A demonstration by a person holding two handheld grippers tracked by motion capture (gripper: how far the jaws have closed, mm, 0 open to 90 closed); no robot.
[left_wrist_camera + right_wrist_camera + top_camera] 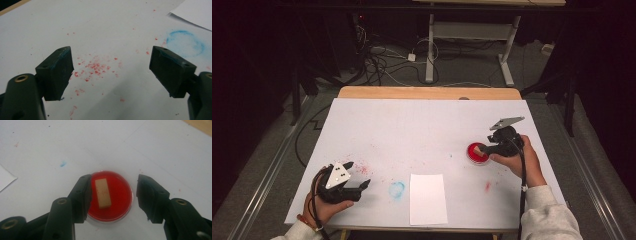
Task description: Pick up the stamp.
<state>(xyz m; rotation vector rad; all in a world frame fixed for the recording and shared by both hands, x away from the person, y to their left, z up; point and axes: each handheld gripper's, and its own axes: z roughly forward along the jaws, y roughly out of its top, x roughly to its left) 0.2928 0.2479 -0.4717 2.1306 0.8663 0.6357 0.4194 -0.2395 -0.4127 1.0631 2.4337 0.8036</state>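
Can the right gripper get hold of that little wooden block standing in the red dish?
Probably yes: the right gripper hangs over the red dish with the wooden block between its open jaws, and nothing blocks it.

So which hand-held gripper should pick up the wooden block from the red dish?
Right. The right hand-held gripper already straddles the wooden block in the red dish; the left hand-held gripper is across the table.

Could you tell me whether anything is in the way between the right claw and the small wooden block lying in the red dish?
Nothing visible is. The right claw is open around the wooden block in the red dish, one pad close beside the block, the other well clear of it.
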